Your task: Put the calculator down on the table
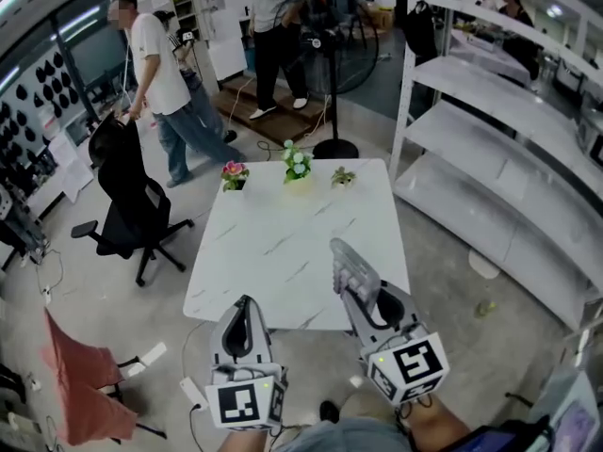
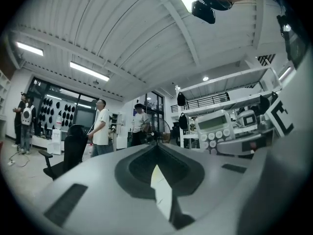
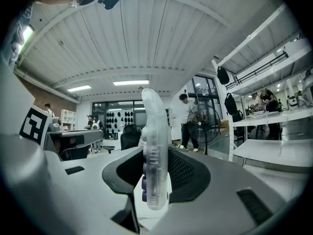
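Note:
In the head view, the grey calculator [image 1: 352,268] is held on edge, its top end sticking up and forward out of my right gripper [image 1: 355,297], which is shut on its lower part. It hangs over the near edge of the white marble table [image 1: 292,243]. From the right gripper view the calculator [image 3: 154,151] is a clear-sided slab with purple keys, clamped between the jaws of the right gripper [image 3: 155,182]. My left gripper [image 1: 245,307] is level beside it at the table's near edge, shut with nothing in it. The left gripper view shows that gripper's tips [image 2: 156,145] meeting, and the calculator [image 2: 215,129] off to the right.
Three small flower pots [image 1: 298,166] line the table's far edge. A black office chair [image 1: 132,205] stands to the left and a red chair [image 1: 75,375] at the near left. White shelving [image 1: 509,149] runs along the right. A floor fan [image 1: 332,59] and standing people [image 1: 160,83] are behind the table.

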Demonstrator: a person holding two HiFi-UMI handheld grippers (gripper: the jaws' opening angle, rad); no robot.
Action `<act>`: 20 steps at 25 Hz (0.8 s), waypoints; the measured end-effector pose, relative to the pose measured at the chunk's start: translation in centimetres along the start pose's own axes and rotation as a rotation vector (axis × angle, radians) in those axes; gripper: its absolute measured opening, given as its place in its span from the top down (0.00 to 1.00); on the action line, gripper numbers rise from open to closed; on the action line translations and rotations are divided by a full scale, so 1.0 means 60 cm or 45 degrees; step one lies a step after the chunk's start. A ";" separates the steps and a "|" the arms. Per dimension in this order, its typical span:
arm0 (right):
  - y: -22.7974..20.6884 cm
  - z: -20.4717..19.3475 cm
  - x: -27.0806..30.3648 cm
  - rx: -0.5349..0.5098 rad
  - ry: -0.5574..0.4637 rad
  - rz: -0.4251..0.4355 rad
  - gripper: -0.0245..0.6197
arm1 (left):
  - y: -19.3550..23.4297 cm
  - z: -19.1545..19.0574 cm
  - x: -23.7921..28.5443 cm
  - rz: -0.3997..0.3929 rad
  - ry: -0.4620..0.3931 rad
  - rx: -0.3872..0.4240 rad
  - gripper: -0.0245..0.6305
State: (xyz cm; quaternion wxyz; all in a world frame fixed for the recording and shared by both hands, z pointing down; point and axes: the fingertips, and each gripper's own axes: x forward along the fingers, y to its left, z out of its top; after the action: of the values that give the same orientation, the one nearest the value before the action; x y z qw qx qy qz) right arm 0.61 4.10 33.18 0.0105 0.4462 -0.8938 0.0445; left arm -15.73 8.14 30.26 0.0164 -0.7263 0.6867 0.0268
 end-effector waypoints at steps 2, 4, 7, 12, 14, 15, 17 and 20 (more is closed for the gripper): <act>-0.008 -0.012 0.011 0.013 0.021 -0.014 0.74 | -0.002 -0.021 0.016 -0.019 0.034 -0.003 0.95; -0.020 -0.026 0.027 0.030 0.040 -0.026 0.74 | -0.003 -0.042 0.034 -0.034 0.071 -0.001 0.95; -0.042 -0.043 0.059 0.046 0.062 -0.032 0.74 | 0.000 -0.072 0.067 -0.037 0.109 0.013 0.95; -0.088 -0.064 0.118 0.078 0.094 -0.039 0.74 | 0.013 -0.100 0.135 -0.042 0.151 0.046 0.95; -0.109 -0.066 0.144 0.089 0.102 -0.044 0.74 | 0.018 -0.103 0.166 -0.046 0.160 0.052 0.95; -0.119 -0.067 0.157 0.093 0.106 -0.045 0.74 | 0.022 -0.103 0.183 -0.042 0.158 0.052 0.95; -0.139 -0.069 0.182 0.097 0.114 -0.049 0.74 | 0.030 -0.095 0.216 -0.034 0.137 0.057 0.95; -0.167 -0.060 0.216 0.097 0.119 -0.048 0.74 | 0.037 -0.066 0.265 -0.019 0.084 0.064 0.95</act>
State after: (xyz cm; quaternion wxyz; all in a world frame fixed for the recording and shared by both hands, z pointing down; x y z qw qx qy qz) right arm 0.75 -11.88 38.23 0.0362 0.4604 -0.8814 0.0992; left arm -16.97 -8.06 33.26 0.0122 -0.7312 0.6819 -0.0145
